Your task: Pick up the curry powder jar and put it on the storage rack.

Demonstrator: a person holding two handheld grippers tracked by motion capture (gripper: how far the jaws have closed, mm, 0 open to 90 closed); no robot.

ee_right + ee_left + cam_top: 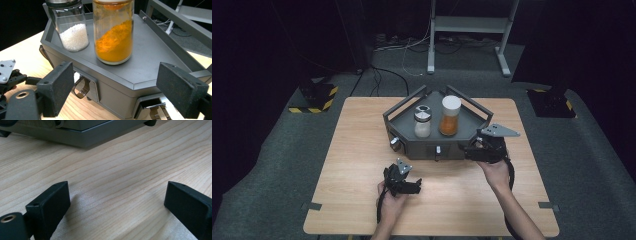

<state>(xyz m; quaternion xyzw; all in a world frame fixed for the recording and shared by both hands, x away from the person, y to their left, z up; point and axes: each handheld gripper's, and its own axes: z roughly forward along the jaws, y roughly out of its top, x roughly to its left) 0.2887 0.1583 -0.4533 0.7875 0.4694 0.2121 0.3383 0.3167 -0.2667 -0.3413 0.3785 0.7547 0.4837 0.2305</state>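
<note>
A grey angular box [412,145] with raised rails stands at the table's far middle. On its top stand a glass shaker of white grains [422,122] and a white-lidded jar of orange powder [450,116]. My right gripper [473,150] is open at the box's front right corner. Its gripper view has the box corner [140,82] between the spread jaws without contact, and the orange jar [113,37] and the shaker [72,32] beyond. My left gripper [412,186] is open just above bare wood in front of the box, nothing between its fingers [53,202].
Metal latches [82,88] hang on the box's front faces. The wooden table [362,165] has free room left and right of the box. Beyond the table lie grey carpet, cables and a metal stand [467,30]. The left gripper's plate [6,70] sits low in the right gripper view.
</note>
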